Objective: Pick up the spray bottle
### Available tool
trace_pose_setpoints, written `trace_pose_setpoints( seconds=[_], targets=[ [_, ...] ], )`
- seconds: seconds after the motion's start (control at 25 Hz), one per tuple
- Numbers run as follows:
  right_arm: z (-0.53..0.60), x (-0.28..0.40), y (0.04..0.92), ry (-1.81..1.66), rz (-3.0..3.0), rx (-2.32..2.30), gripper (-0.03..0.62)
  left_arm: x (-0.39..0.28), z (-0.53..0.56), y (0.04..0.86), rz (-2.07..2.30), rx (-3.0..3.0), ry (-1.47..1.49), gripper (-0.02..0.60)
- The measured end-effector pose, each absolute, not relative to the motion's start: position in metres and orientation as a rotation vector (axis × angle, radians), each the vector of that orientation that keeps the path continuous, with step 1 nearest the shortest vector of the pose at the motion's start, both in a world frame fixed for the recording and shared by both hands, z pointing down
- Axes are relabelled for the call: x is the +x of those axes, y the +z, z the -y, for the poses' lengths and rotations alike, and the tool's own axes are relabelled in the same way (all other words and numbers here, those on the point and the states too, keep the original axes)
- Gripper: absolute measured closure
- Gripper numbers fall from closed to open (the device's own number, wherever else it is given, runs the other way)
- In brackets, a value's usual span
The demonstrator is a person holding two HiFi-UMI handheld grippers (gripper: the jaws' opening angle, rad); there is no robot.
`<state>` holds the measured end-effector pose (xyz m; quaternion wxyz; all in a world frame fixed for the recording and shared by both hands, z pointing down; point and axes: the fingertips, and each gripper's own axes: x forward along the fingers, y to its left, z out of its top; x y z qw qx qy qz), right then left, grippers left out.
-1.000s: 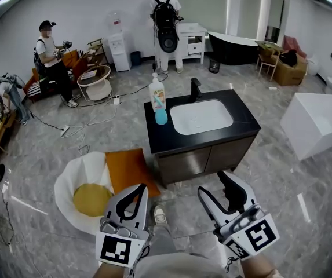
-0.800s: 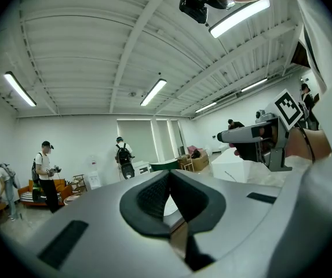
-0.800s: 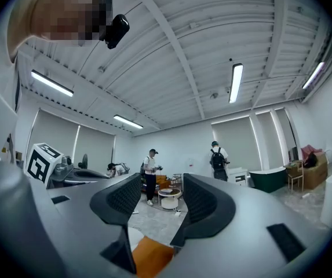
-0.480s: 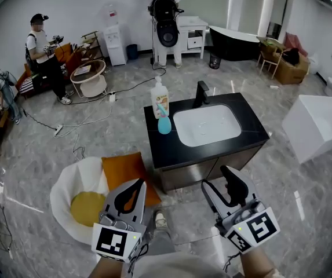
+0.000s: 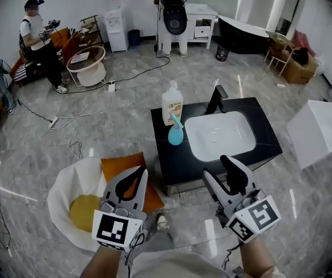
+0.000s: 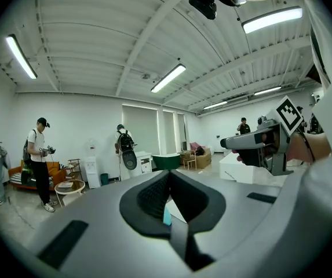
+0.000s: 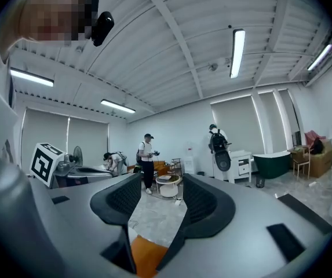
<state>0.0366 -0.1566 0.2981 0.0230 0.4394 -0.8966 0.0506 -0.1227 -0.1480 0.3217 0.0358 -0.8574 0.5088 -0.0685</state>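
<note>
The blue spray bottle (image 5: 175, 134) stands on the black counter (image 5: 171, 158) of a sink cabinet, at its left side, just in front of a taller white pump bottle (image 5: 172, 103). A sliver of blue shows between the left jaws in the left gripper view. Both grippers hang in the air well short of the cabinet's front edge. My left gripper (image 5: 139, 172) (image 6: 168, 176) has its tips together with nothing held. My right gripper (image 5: 219, 171) (image 7: 160, 187) is open and empty, floor showing between its fingers.
A white basin (image 5: 220, 135) and black faucet (image 5: 216, 99) fill the counter's right half. A white round chair (image 5: 67, 184) with an orange cushion (image 5: 119, 167) sits at the left of the cabinet. Cables (image 5: 76, 120) cross the floor. People (image 5: 37, 39) stand far back.
The sink cabinet and bottles have come closer and lower in the head view, as I move toward them. Both grippers keep their poses and states.
</note>
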Motion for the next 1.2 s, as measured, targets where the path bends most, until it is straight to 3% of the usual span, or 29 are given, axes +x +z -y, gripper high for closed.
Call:
trace_pose_setpoints(
  seconds=[0.48,1.2],
  targets=[
    [0.298,-0.013,0.367,0.311,2.697,1.303,0.342,-0.154,0.272,0.352,-1.623,-2.694,-0.212,0.563],
    [0.427,-0.016,0.542,0.429,2.562,1.001,0.341,-0.134,0.365,0.47,-1.869,-2.656,-0.508,0.563]
  ],
)
